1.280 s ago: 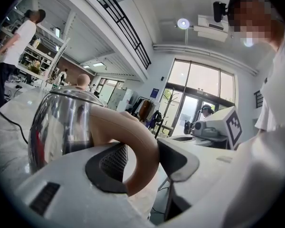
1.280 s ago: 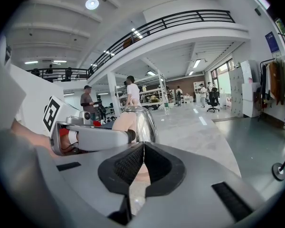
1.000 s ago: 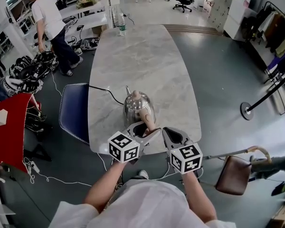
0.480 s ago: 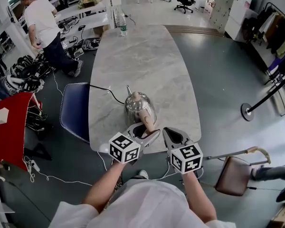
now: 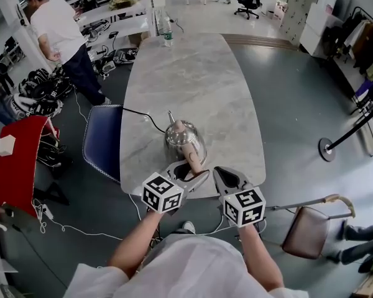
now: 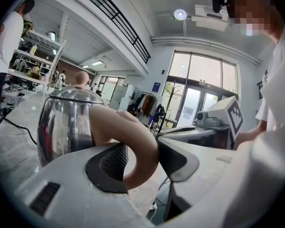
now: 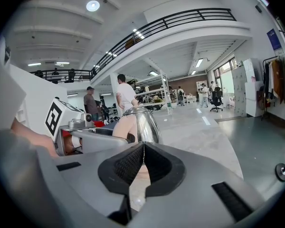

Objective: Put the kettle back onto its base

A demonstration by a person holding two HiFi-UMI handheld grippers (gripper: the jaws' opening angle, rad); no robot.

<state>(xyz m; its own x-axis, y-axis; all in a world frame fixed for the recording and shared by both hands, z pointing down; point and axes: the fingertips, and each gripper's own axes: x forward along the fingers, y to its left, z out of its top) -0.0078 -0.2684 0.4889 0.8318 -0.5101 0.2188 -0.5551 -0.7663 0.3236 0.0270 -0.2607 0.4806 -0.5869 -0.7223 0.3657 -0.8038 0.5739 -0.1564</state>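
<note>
A shiny steel kettle [image 5: 183, 138] with a beige handle [image 5: 193, 158] stands upright near the front edge of the marble table [image 5: 193, 73]. A black cord [image 5: 140, 118] runs from under it to the left; I cannot make out its base separately. My left gripper [image 5: 188, 171] is shut on the handle [image 6: 128, 137], one jaw on either side of its curve. My right gripper [image 5: 221, 176] hovers just right of it, shut and empty, its pads [image 7: 143, 163] pressed together. The kettle [image 7: 145, 122] shows just beyond them.
A plastic bottle [image 5: 168, 37] stands at the table's far end. A blue chair [image 5: 102, 141] sits at the left edge and a brown stool [image 5: 306, 231] at the front right. A person [image 5: 59, 30] stands by shelves and cables at the far left.
Both grippers and the kettle stay where they were. My head view has shifted slightly, and the person at the far left has moved a little.
</note>
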